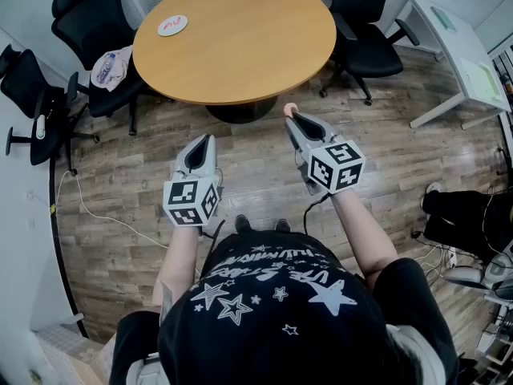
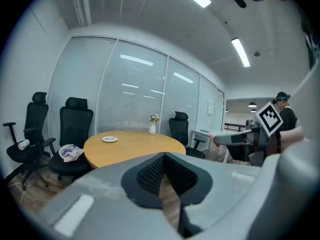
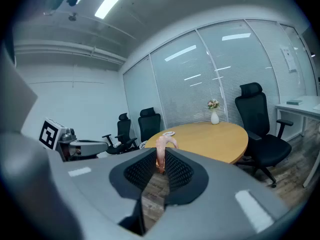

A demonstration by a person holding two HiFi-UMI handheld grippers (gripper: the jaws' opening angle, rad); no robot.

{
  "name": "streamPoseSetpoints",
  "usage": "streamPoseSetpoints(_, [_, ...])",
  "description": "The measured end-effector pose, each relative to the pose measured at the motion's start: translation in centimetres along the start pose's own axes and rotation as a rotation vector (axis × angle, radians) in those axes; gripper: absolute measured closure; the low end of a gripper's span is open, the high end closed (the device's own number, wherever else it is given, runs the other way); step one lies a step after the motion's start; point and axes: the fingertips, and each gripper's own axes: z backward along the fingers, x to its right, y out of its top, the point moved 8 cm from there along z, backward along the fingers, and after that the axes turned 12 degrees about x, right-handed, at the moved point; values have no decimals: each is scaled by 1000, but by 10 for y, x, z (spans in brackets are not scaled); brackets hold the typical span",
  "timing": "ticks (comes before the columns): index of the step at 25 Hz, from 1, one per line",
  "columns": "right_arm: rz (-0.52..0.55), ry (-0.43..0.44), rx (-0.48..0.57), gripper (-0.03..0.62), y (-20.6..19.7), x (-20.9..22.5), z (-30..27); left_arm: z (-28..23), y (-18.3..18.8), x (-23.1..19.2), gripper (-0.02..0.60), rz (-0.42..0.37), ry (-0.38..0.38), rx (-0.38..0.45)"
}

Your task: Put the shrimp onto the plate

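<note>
A pink shrimp (image 3: 162, 150) is pinched between the pads of my right gripper (image 3: 160, 168), its curled end sticking up past the tips; in the head view the shrimp (image 1: 291, 109) shows at the tip of the right gripper (image 1: 294, 119), held over the wooden floor just short of the round table. The white plate (image 1: 172, 26) with a red mark sits at the table's far left edge, also seen small as the plate (image 2: 109, 139) and the plate (image 3: 168, 133). My left gripper (image 1: 202, 147) hangs beside the right one, its jaws closed together with nothing between them (image 2: 164, 176).
The round wooden table (image 1: 240, 46) carries a white vase (image 2: 152, 129) at its far side. Black office chairs (image 1: 88, 22) ring it; one holds a crumpled bag (image 1: 111, 66). A white desk (image 1: 453, 46) stands at the right. Cables lie on the floor.
</note>
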Motion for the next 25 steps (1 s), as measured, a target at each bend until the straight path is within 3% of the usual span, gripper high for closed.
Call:
streamPoseSetpoints(15, [-29, -48, -51, 540, -11, -3, -3, 4, -5, -19, 580, 25, 23, 3])
streamPoseSetpoints(25, [-57, -131, -44, 539, -17, -11, -24, 11, -10, -54, 580, 59, 13, 11])
